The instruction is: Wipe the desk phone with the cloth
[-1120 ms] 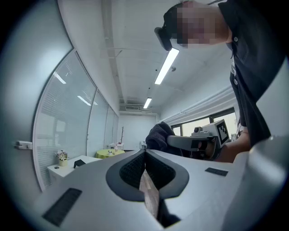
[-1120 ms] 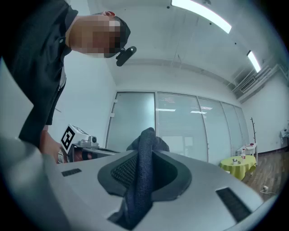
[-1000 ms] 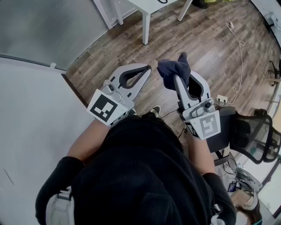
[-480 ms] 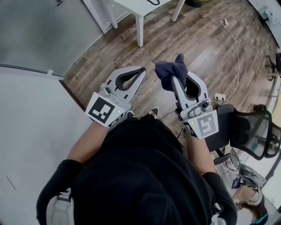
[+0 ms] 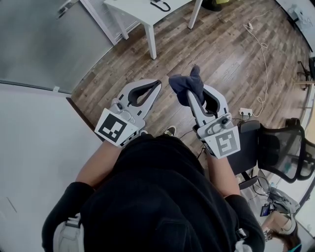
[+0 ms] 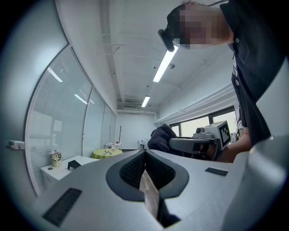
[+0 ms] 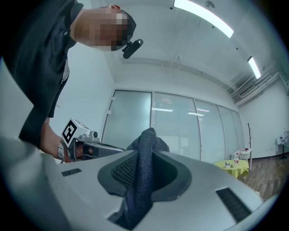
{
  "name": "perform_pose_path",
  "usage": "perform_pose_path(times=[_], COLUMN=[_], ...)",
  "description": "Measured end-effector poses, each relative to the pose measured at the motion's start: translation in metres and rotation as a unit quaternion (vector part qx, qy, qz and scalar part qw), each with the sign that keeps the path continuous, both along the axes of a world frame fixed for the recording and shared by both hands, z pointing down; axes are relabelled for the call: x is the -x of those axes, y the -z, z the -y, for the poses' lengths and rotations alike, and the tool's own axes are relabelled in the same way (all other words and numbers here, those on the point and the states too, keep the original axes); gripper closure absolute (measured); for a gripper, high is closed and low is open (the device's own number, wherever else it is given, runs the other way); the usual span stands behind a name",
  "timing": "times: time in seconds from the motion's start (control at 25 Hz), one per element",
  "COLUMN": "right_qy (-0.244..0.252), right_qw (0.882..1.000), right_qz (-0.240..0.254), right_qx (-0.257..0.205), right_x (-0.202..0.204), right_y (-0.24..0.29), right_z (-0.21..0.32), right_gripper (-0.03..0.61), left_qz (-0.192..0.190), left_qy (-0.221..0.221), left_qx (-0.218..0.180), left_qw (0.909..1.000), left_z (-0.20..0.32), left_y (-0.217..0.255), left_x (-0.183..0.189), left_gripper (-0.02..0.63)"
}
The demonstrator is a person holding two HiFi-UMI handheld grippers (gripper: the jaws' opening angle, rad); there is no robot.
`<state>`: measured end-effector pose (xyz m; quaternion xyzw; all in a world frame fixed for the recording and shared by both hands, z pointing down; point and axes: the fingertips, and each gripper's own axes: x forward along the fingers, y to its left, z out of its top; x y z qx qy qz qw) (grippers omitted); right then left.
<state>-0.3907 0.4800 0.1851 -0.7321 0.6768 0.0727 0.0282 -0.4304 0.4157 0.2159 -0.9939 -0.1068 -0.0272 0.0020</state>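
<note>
In the head view my right gripper is shut on a dark blue cloth, which bunches up above its tips. The right gripper view shows that cloth pinched between the jaws and hanging down through them. My left gripper is held level beside it, shut with nothing in it; in the left gripper view its jaws meet at the tips. A small black object lies on a white table at the top edge. It shows again as a dark shape, too small to tell what it is.
The white table stands ahead on the wood floor. A black mesh office chair is close on my right. A white cable and power strip lie on the floor. A glass partition and white wall run along the left.
The white table has come further into view at the top. Both grippers sit slightly higher in the picture, still side by side, and the right keeps its hold on the cloth.
</note>
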Motion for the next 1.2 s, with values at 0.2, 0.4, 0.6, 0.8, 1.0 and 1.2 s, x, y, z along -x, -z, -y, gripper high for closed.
perform_pose_path(times=[0.2, 0.4, 0.6, 0.8, 1.0, 1.2], right_qy=[-0.002, 0.004, -0.007, 0.003, -0.007, -0.005], right_qw=[1.0, 1.0, 1.0, 1.0, 0.999, 0.999], right_qz=[0.001, 0.004, 0.001, 0.003, -0.002, 0.004], right_qx=[0.01, 0.003, 0.021, 0.013, 0.036, 0.035], right_x=[-0.016, -0.026, -0.042, -0.052, -0.072, -0.086], right_y=[-0.007, -0.005, -0.011, -0.006, -0.014, -0.013], right_z=[-0.011, -0.011, 0.003, 0.038, 0.08, 0.127], right_gripper=[0.488, 0.488, 0.488, 0.488, 0.488, 0.488], left_qz=[-0.001, 0.001, 0.002, -0.004, -0.014, -0.014], left_qy=[0.001, 0.0, -0.007, -0.011, -0.007, -0.001], left_qx=[-0.002, -0.007, -0.013, -0.011, 0.005, 0.013], left_qw=[1.0, 1.0, 0.9999, 0.9999, 0.9999, 0.9998], left_z=[-0.01, -0.011, 0.001, 0.033, 0.075, 0.119], left_y=[-0.001, -0.002, -0.003, -0.005, -0.007, -0.006], left_x=[-0.015, -0.028, -0.042, -0.057, -0.076, -0.093], left_gripper=[0.603, 0.603, 0.603, 0.603, 0.603, 0.603])
